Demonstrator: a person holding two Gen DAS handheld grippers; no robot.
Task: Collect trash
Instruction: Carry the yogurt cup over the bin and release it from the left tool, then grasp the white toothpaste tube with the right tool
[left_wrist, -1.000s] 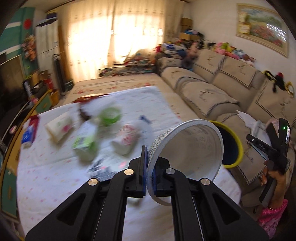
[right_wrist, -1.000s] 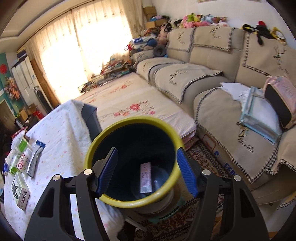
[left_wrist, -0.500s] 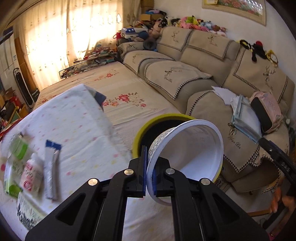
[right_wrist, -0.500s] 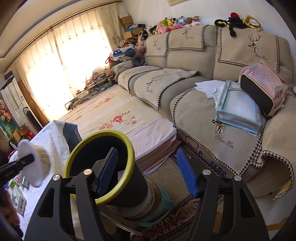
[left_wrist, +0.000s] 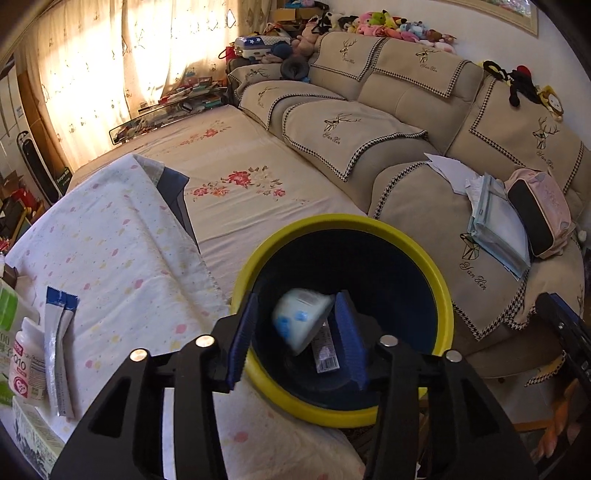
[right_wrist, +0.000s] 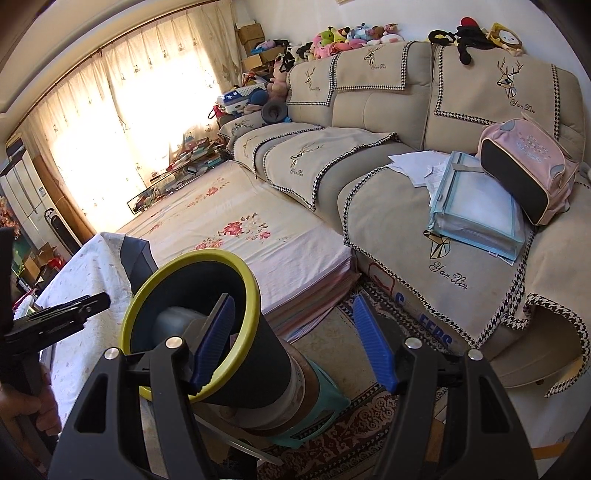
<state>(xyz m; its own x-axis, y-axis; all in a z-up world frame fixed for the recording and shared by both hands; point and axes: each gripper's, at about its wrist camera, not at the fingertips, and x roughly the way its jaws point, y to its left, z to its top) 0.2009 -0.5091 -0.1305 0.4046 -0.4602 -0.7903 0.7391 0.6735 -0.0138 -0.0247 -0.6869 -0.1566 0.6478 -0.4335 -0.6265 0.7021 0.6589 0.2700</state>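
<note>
1. A white paper bowl, blurred and tipped on its side, sits inside the dark bin with the yellow rim, free of my grip; in the right wrist view it shows only as a pale smear within the bin's mouth.
2. My left gripper hangs over the bin's near rim, its jaws having just been opening and now parted, the bowl seen between the blue pads but touched by neither.
3. A flat printed wrapper lies deeper in the bin, just under the bowl.
4. My right gripper stands released, its jaws wide with nothing between them; the left pad crosses in front of the bin's rim, the right pad is over the patterned rug.
5. The bin stands on a teal base on the rug, just beside the right edge of the counter, which is draped in a white cloth with coloured spots.
6. At the counter's left edge more trash waits: a blue-topped sachet, a small white bottle with pink print touching it, and a printed box at the near left corner.
7. Beyond the counter a floral bed cover runs to the beige sofa, where a pink bag rests against a pale blue folder.
8. A hand holds the left gripper's handle at the left edge of the right wrist view.
</note>
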